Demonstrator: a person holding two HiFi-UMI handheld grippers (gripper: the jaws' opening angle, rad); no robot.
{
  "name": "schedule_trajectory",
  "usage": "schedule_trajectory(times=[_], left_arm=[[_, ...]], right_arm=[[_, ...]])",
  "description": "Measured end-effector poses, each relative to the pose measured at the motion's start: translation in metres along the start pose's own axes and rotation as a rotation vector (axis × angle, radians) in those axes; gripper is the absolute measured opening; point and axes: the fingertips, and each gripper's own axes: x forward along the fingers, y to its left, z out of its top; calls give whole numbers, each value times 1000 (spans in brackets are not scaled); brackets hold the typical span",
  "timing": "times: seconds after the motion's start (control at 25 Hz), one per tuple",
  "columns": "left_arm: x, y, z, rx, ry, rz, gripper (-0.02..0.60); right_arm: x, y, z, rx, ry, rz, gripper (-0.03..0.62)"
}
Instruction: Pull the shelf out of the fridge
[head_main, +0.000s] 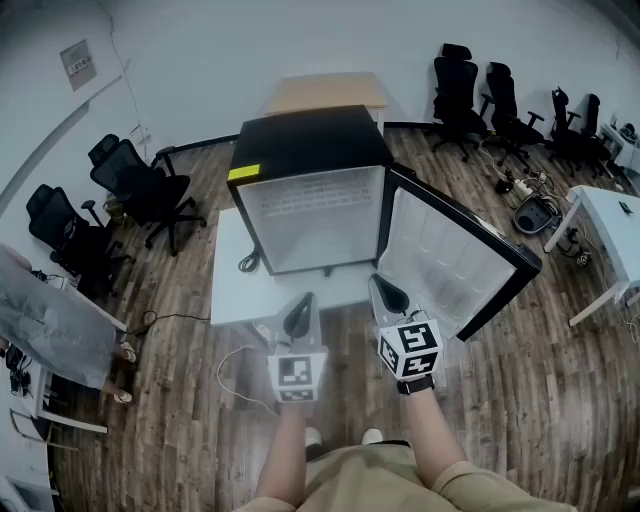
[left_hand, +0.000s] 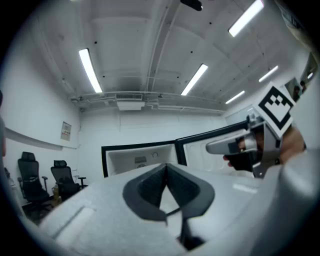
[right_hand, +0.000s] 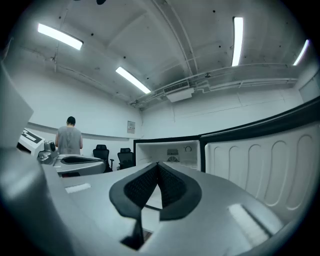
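The fridge (head_main: 310, 190) stands open at the back edge of the white table (head_main: 235, 290), its door (head_main: 450, 260) swung right, but the interior is washed out by glare, so the shelf inside cannot be told apart. The yellow sticker (head_main: 243, 172) on its top's front left corner and the wall notice (head_main: 77, 63) are too small to read. Off the table's front edge, the left gripper (head_main: 298, 318) and the right gripper (head_main: 388, 297) each have jaws pressed together on nothing.

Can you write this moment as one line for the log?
fridge: on white table, door open | left gripper: shut, empty, short of fridge | right gripper: shut, empty, near door
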Motion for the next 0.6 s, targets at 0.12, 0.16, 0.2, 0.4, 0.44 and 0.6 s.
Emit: schedule_trajectory(times=[0.12,0.16,0.2,0.4,0.44,0.6], left_arm=[[8,9,14,-58,-34,21,-2],[10,10,19,-51,-42,28,-2],[11,10,25,-42,-53,34,-3],[3,9,45,-95,-94,54,-3],[1,7,45,-103,-92,48,-2],[0,6,36,-140,-69,41,-2]], right_arm=[[-7,-23,20,-6,-36,-25,3],[-9,-30,25,-11,-44,-30,3],[-12,-35,29,-15,-52,-33,3],[-22,-38,38,6,-85,-30,3],[-22,-35,38,10,-84,-23,3],[-17,-27,27,38,-61,0,3]])
